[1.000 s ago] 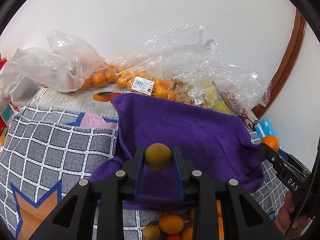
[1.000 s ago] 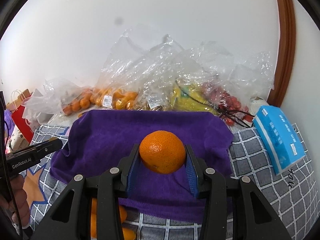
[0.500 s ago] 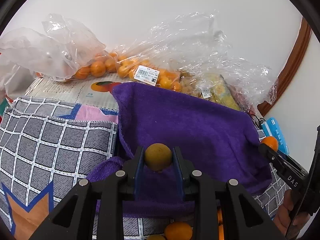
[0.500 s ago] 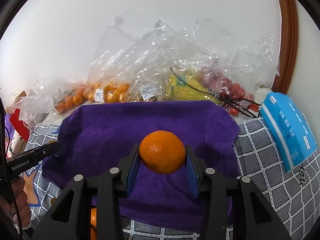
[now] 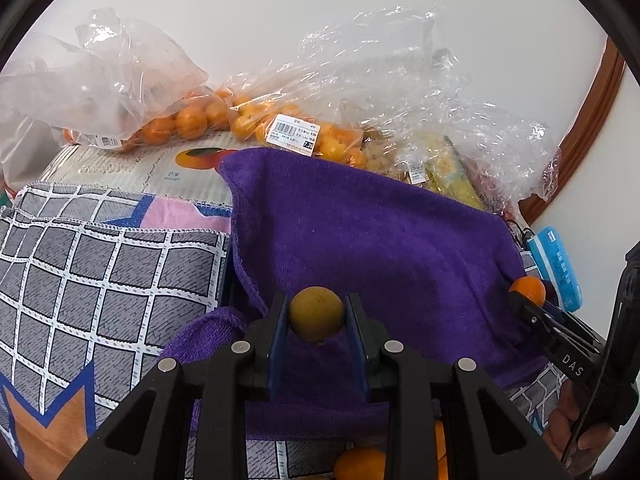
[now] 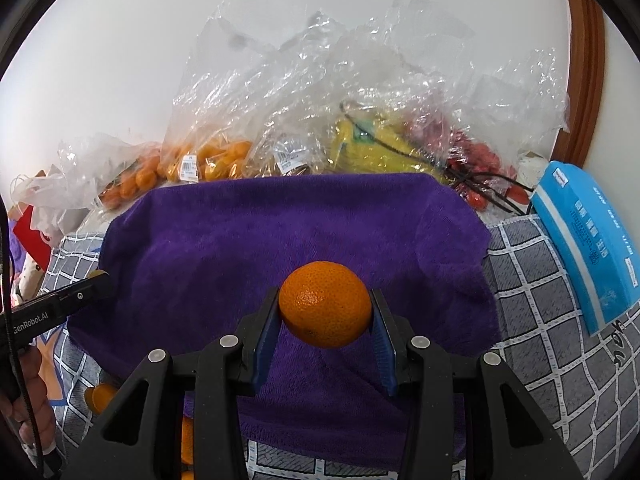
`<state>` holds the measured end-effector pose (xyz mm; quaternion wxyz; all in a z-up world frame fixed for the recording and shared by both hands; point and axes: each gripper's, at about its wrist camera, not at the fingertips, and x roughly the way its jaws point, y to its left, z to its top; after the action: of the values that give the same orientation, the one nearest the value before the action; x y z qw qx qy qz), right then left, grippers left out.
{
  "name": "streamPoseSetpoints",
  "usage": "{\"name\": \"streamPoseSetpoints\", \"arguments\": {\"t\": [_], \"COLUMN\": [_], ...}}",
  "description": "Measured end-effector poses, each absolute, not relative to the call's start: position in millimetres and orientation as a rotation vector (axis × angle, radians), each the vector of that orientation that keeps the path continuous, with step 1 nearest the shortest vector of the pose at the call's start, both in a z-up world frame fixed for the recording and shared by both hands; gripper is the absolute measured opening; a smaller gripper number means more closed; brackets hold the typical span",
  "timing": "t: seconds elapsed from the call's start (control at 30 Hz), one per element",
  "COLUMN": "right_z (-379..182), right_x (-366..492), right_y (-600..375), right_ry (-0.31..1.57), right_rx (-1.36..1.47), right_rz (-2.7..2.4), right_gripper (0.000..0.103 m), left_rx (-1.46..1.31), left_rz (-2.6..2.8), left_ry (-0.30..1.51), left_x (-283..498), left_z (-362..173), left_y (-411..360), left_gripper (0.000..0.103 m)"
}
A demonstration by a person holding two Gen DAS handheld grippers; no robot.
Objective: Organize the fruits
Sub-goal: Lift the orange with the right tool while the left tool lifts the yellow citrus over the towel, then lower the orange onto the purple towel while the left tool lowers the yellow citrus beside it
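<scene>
Two-handed transfer of fruit, seen from both wrist cameras. The left tongs [image 5: 316,316] are closed on a small brownish-yellow round fruit [image 5: 317,313], its kind not determinable, held clear above the near left part of the purple towel [image 5: 360,232]. The right tongs [image 6: 325,312] are closed on a mandarin [image 6: 325,304], held above the near middle of the same towel; neither fruit touches the cloth. The towel lies over a grey checked cloth [image 5: 100,264] that covers the surface beneath; whether that surface is a worktop cannot be told. Along the far edge, against the wall, stand clear plastic bags of mandarins [image 5: 192,120], a bag of bananas [image 6: 372,144] and a bag of small red fruit [image 6: 476,156]. A blue packet [image 6: 580,236] lies at the right edge. Loose mandarins [image 5: 360,462] lie at the near edge, below the tongs.

Step in hand, by judgement: carrying one fruit in each tongs to the towel for sorting. The next move calls for lowering each fruit until it rests on the towel, then opening the tongs gently, with the two kinds placed apart so that neither rolls off the towel's near edge.
</scene>
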<state>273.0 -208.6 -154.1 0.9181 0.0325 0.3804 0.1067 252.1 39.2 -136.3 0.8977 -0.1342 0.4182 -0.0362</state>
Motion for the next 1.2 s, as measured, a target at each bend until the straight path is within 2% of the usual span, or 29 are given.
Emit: {"name": "streamPoseSetpoints", "arguments": {"t": [1.2], "right_z": [-168.9], "right_x": [275.8], "right_y": [-197.3], "right_ry": [0.837], "right_rx": [0.017], "right_rz": [0.23], "right_gripper": [0.043], "left_rx": [-0.253], "left_rz": [-0.076], "left_ry": [0.921], "left_x": [259.2], "left_z": [-151.2], "left_y": [33.6], "left_gripper": [0.027]}}
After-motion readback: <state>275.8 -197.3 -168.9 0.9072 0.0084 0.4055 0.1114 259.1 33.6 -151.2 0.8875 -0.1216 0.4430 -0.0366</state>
